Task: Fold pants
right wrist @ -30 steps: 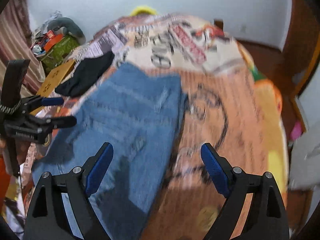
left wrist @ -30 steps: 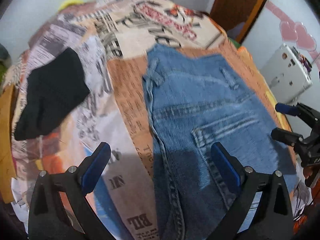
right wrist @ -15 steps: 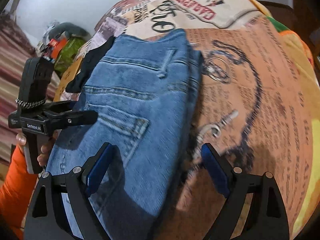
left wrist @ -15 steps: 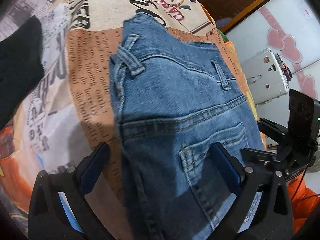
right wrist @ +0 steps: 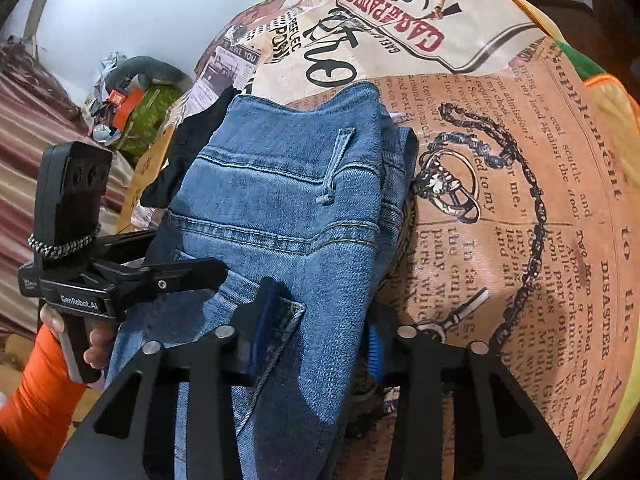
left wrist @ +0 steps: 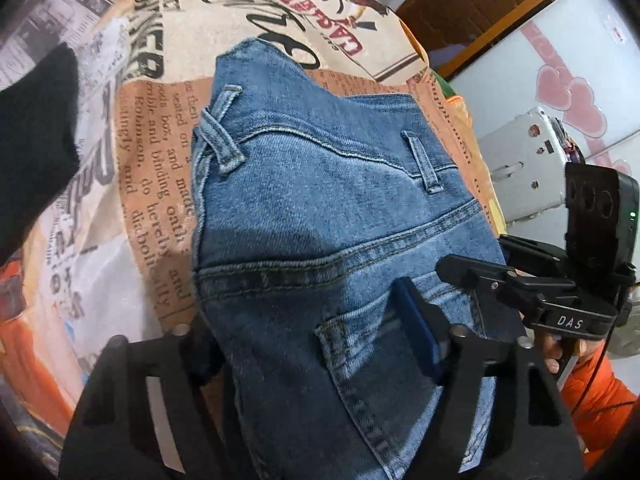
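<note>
Newsprint-patterned bedspread point(left wrist: 160, 184) spread over the whole surface, orange and cream panels with black lettering and a chain drawing.

Lying on it, folded lengthwise: blue jeans point(left wrist: 320, 208), waistband toward the far end, seat side up. Belt loops point(left wrist: 218, 136) and a back pocket point(left wrist: 360, 340) facing the cameras, legs running down out of view beneath both tools.

Left gripper point(left wrist: 304, 320) set across the near part of the denim, jaws just closed inward. Right-hand blue pad point(left wrist: 416, 332) pressed onto the pocket area; the other finger tucked under the jeans' left edge, its pad hidden by cloth. Fold of denim bunched up between the two, so clamped on the fabric as far as can be seen.

Right gripper point(right wrist: 320, 328) at the jeans' opposite edge, jaws likewise just drawn together, much narrower. Blue pads point(right wrist: 268, 320) squeezing a ridge of denim by the pocket corner, clenched on it.

Seen from the right wrist view: a hand point(right wrist: 96, 344) wrapped around the left tool's handle, orange sleeve point(right wrist: 36, 392) below it.

Just left of the jeans, touching their far edge in the right wrist view: a black garment point(left wrist: 36, 140).

Further out: a white appliance point(left wrist: 524, 168) beside the bed, pink heart decals point(left wrist: 568, 96) on a pale panel, a brown wooden door point(left wrist: 480, 12), and a heap of clutter with a green bag point(right wrist: 148, 108) by striped cloth point(right wrist: 28, 128).
</note>
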A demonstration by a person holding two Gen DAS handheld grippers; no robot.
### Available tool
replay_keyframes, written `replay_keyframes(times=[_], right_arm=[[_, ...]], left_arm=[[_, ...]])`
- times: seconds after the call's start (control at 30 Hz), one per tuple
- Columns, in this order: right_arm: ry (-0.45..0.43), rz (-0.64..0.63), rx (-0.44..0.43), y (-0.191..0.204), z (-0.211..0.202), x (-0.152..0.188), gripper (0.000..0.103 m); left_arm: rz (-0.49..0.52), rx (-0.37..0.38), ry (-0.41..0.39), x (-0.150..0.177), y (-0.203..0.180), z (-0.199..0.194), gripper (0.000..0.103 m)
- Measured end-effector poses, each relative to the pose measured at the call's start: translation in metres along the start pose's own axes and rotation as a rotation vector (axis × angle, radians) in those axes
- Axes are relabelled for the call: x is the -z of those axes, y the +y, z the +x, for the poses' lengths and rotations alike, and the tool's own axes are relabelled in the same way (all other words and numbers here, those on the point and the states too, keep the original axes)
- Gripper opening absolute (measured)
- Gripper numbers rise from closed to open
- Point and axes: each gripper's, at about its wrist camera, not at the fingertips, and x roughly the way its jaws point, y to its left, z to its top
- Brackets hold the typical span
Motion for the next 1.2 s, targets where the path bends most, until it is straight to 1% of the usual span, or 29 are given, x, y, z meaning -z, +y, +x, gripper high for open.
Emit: replay_keyframes(times=[0.07, 0.1, 0.13, 0.2, 0.33, 0.47, 0.5, 0.57, 0.67, 0.8, 0.93, 1.1, 1.2], right_arm=[[-0.014, -0.036, 0.032, 0.009, -0.005, 0.001, 0.029], [-0.023, -0.049, 0.04, 0.013, -0.008, 0.001, 0.027], [-0.032, -0.057, 0.042, 0.016, -0.013, 0.001, 0.025], [-0.043, -0.071, 0.042, 0.021, -0.02, 0.001, 0.023], [-0.077, -0.114, 0.054, 0.037, -0.037, 0.003, 0.023], [-0.139, -0.163, 0.056, 0.059, -0.059, 0.002, 0.022], [-0.153, -0.176, 0.054, 0.066, -0.065, 0.0, 0.021], [-0.18, -0.205, 0.054, 0.08, -0.075, -0.004, 0.016], [-0.207, -0.257, 0.047, 0.107, -0.084, -0.016, 0.015], [-0.259, -0.335, 0.044, 0.144, -0.093, -0.028, 0.015], [-0.307, -0.396, 0.008, 0.18, -0.096, -0.046, 0.015], [-0.344, -0.47, -0.012, 0.217, -0.084, -0.07, 0.015], [-0.359, -0.501, -0.032, 0.237, -0.072, -0.087, 0.015]], left_arm=[[0.0, -0.017, -0.014, 0.004, -0.005, -0.005, 0.067], [0.002, -0.026, -0.026, 0.007, -0.008, -0.009, 0.062], [0.01, -0.036, -0.039, 0.01, -0.012, -0.014, 0.059], [0.019, -0.047, -0.065, 0.016, -0.018, -0.023, 0.056], [0.009, -0.055, -0.141, 0.025, -0.028, -0.053, 0.049], [0.023, -0.071, -0.224, 0.034, -0.037, -0.09, 0.048], [0.026, -0.08, -0.247, 0.036, -0.039, -0.101, 0.048], [0.031, -0.105, -0.292, 0.038, -0.04, -0.12, 0.047], [0.034, -0.138, -0.377, 0.043, -0.04, -0.151, 0.046], [0.021, -0.171, -0.472, 0.046, -0.029, -0.19, 0.046], [-0.001, -0.199, -0.551, 0.047, -0.011, -0.223, 0.046], [-0.022, -0.28, -0.64, 0.042, 0.017, -0.258, 0.046], [-0.041, -0.307, -0.681, 0.039, 0.042, -0.274, 0.046]])
